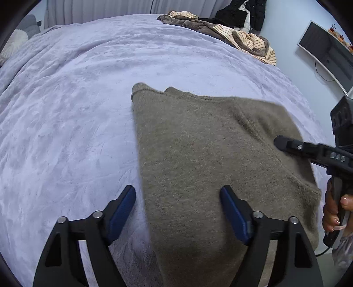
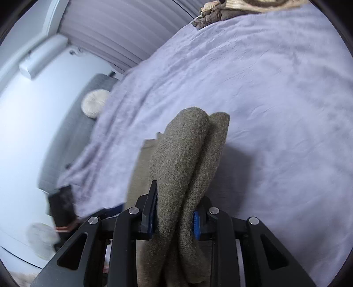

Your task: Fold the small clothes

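An olive-brown knit sweater (image 1: 209, 154) lies on the lilac bedspread (image 1: 77, 110). My left gripper (image 1: 177, 196) is open just above the sweater's near left edge, one finger over the blanket, one over the knit. My right gripper (image 2: 174, 209) is shut on a thick folded bunch of the same sweater (image 2: 189, 154) and holds it lifted over the bed. It shows in the left wrist view (image 1: 278, 141) at the sweater's right side, held by a hand (image 1: 335, 209).
A pile of brown and striped clothes (image 1: 231, 33) lies at the bed's far edge, also in the right wrist view (image 2: 231, 11). A monitor (image 1: 326, 50) stands on a shelf at right. A round cream cushion (image 2: 94, 106) sits on a grey couch beyond the bed.
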`<state>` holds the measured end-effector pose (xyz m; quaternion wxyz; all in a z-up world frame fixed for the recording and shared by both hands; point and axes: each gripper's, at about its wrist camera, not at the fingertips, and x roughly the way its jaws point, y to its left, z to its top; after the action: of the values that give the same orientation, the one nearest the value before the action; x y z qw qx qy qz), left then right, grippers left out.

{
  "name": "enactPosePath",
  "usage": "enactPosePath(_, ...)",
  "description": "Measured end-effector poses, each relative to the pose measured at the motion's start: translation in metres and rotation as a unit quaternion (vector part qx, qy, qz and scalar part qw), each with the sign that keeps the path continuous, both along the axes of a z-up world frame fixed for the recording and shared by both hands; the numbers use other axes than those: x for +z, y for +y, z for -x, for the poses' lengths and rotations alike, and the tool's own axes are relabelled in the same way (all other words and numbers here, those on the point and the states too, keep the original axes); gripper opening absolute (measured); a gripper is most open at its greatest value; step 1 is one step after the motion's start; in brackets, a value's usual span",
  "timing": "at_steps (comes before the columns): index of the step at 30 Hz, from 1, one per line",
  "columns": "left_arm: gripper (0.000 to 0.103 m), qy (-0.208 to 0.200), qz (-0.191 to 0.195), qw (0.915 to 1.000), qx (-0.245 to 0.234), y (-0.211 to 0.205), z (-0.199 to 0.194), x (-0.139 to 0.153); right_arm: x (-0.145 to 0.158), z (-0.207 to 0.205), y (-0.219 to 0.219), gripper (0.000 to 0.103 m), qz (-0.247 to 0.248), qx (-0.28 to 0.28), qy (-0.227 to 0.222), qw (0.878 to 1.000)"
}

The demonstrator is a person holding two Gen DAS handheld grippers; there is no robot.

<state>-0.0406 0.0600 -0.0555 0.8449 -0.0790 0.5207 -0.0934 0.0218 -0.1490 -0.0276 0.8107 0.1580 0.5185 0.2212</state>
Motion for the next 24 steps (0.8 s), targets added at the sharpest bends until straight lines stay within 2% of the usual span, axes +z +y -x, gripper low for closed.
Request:
enactPosePath(1, 0.084, 0.004, 0.009, 1.0, -0.002, -0.002, 0.0, -0.003, -0.014, -0.002, -0.004, 0.031, 0.026, -0.002, 0.011, 1.0)
enactPosePath(3, 0.084, 0.01, 0.015, 0.9998, 0.01, 0.0, 0.001, -0.002, -0.033, -0.006, -0.018, 0.036, -0.012, -0.025, 0.037, 0.999)
enactPosePath(4, 0.084, 0.007, 0.013, 0.9998, 0.011, 0.001, 0.004, 0.001, -0.034, -0.005, -0.026, 0.04, -0.035, -0.043, 0.042, 0.998)
enactPosePath(5, 0.084, 0.002, 0.007, 0.9999, 0.008, 0.002, 0.006, 0.004, -0.03, -0.005, -0.031, 0.042, -0.036, -0.057, 0.042, 0.997)
enactPosePath(6, 0.084, -0.003, -0.001, 1.0, 0.004, 0.004, 0.009, 0.008, -0.025, -0.004, -0.034, 0.045, -0.022, -0.065, 0.038, 0.997)
enactPosePath(9, 0.084, -0.02, -0.029, 0.9994, -0.003, 0.007, 0.018, 0.018, -0.007, 0.009, -0.039, 0.045, 0.04, -0.077, 0.011, 0.996)
enactPosePath(11, 0.084, -0.028, -0.043, 0.9987, 0.002, 0.009, 0.022, 0.024, 0.007, 0.018, -0.041, 0.038, 0.038, -0.075, 0.003, 0.996)
enactPosePath(12, 0.084, -0.03, -0.045, 0.9985, 0.002, 0.009, 0.022, 0.026, 0.014, 0.023, -0.044, 0.029, 0.026, -0.07, 0.003, 0.997)
enactPosePath(14, 0.084, -0.032, -0.042, 0.9986, 0.0, 0.008, 0.025, 0.029, 0.034, 0.044, -0.038, 0.027, 0.002, -0.052, -0.005, 0.999)
enactPosePath(15, 0.084, -0.032, -0.042, 0.9986, -0.001, 0.006, 0.027, 0.029, 0.041, 0.05, -0.03, 0.023, -0.002, -0.038, -0.013, 0.999)
enactPosePath(18, 0.084, -0.026, -0.043, 0.9987, -0.001, 0.001, 0.034, 0.025, 0.053, 0.075, -0.012, 0.023, 0.0, 0.007, -0.035, 0.999)
enactPosePath(21, 0.084, -0.018, -0.033, 0.9992, 0.008, 0.001, 0.042, 0.015, 0.05, 0.094, -0.001, 0.022, 0.017, 0.033, -0.039, 0.999)
enactPosePath(24, 0.084, -0.012, -0.017, 0.9996, 0.019, 0.004, 0.049, 0.01, 0.024, 0.1, -0.001, 0.021, 0.067, 0.029, -0.027, 0.997)
